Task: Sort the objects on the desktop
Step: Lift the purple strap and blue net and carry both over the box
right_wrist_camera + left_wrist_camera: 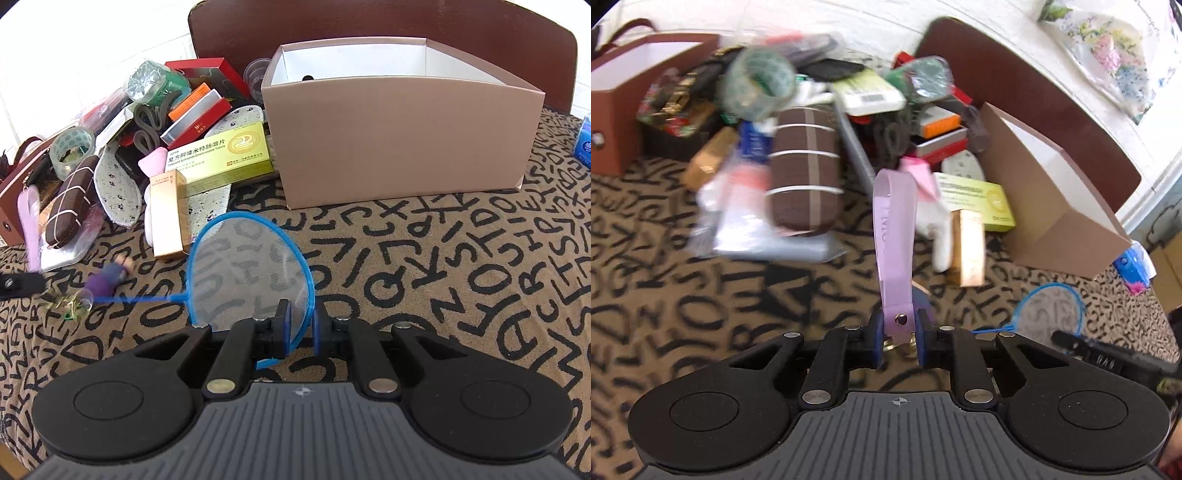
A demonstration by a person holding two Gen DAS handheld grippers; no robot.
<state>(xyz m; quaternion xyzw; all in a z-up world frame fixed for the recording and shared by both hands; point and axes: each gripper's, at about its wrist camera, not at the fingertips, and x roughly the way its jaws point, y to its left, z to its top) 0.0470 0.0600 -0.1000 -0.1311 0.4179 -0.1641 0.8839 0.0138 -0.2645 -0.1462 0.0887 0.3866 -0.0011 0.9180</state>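
Observation:
My left gripper (900, 332) is shut on a lilac strap keychain (892, 236) that stands up between the fingers, held above the patterned cloth; its metal ring and a small purple charm (107, 278) hang below. My right gripper (300, 325) is shut on the rim of a small blue mesh net (247, 269), which lies on the cloth with its thin handle pointing left. The net also shows in the left wrist view (1049, 314). The left gripper's tip (22, 284) shows at the left edge of the right wrist view.
A pile of desktop objects sits at the back: a brown glasses case (807, 173), tape rolls (759, 86), a yellow-green medicine box (221, 155), a gold box (168, 214), insoles and small boxes. An open tan box (402, 136) stands right; a brown box (613, 107) left.

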